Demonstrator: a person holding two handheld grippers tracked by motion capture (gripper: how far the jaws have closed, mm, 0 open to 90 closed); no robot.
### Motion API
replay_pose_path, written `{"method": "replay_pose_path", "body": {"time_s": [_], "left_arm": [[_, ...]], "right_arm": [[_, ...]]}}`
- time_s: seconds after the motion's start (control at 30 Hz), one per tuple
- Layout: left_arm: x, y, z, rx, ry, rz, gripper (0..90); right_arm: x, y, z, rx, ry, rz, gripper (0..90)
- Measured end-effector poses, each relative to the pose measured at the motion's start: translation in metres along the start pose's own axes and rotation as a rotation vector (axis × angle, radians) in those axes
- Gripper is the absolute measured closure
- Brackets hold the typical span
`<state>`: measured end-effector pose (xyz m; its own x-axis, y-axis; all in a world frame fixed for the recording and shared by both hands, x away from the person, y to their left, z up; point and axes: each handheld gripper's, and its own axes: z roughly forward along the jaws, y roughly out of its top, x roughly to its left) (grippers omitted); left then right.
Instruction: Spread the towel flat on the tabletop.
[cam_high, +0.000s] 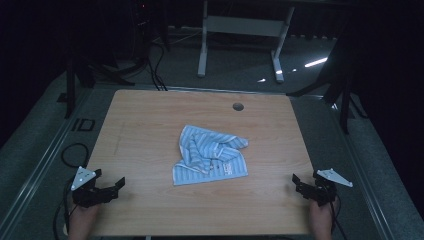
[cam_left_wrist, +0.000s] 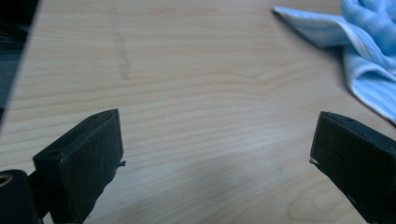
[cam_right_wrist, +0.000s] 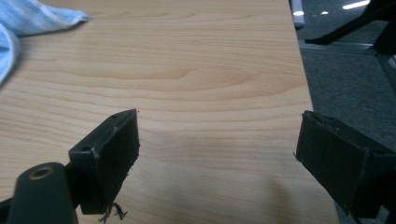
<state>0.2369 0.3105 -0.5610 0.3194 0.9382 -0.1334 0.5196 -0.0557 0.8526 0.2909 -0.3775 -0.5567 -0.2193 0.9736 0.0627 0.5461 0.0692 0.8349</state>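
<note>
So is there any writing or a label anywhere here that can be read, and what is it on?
Blue striped cloth: a small white patch with dark marks near its front edge, too small and blurred to read.
Floor left of the wooden table: large pale marks that look like "ID", uncertain.
No other writing is legible.

Crumpled striped cloth (cam_high: 211, 155), mid-table.

Light blue w/ thin white stripes and a pale hem; loosely bunched, not flat. Upper part rumpled into folds, one flap sticking out to the right; lower part lies flatter, w/ a squarish front edge and a small white label patch. Sits on the wooden table (cam_high: 150, 125) about centre, a bit nearer than the round cable hole (cam_high: 238, 106), well apart from every table edge.
</note>
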Motion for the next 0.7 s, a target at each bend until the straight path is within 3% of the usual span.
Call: {"method": "replay_pose_path", "body": {"time_s": [0.13, 0.2, 0.23, 0.27, 0.33, 0.5, 0.6, 0.7], "left_arm": [[-0.003, 0.001, 0.002, 0.037, -0.015, 0.021, 3.4], [-0.002, 0.005, 0.003, 0.110, -0.041, 0.032, 3.6], [-0.002, 0.005, 0.003, 0.110, -0.041, 0.032, 3.6], [0.000, 0.008, 0.004, 0.160, -0.039, 0.029, 3.7], [0.002, 0.010, 0.003, 0.190, -0.057, 0.010, 3.7], [0.004, 0.017, -0.001, 0.280, -0.063, 0.000, 3.8], [0.001, 0.021, -0.002, 0.349, -0.080, 0.013, 3.8], [-0.004, 0.023, -0.002, 0.377, -0.106, 0.031, 3.8]], "right_arm": [[0.000, 0.000, 0.000, 0.000, 0.003, 0.003, 13.0], [0.002, 0.000, 0.001, 0.023, 0.034, -0.021, 13.8], [0.002, 0.000, 0.001, 0.023, 0.034, -0.021, 13.8], [0.000, 0.001, 0.003, 0.053, 0.083, -0.016, 13.8], [0.000, 0.003, 0.004, 0.085, 0.092, -0.049, 14.0], [0.002, 0.007, 0.003, 0.167, 0.169, -0.133, 13.5], [0.006, 0.008, 0.005, 0.227, 0.178, -0.210, 13.2], [0.007, 0.011, 0.006, 0.274, 0.207, -0.231, 13.0]]}}
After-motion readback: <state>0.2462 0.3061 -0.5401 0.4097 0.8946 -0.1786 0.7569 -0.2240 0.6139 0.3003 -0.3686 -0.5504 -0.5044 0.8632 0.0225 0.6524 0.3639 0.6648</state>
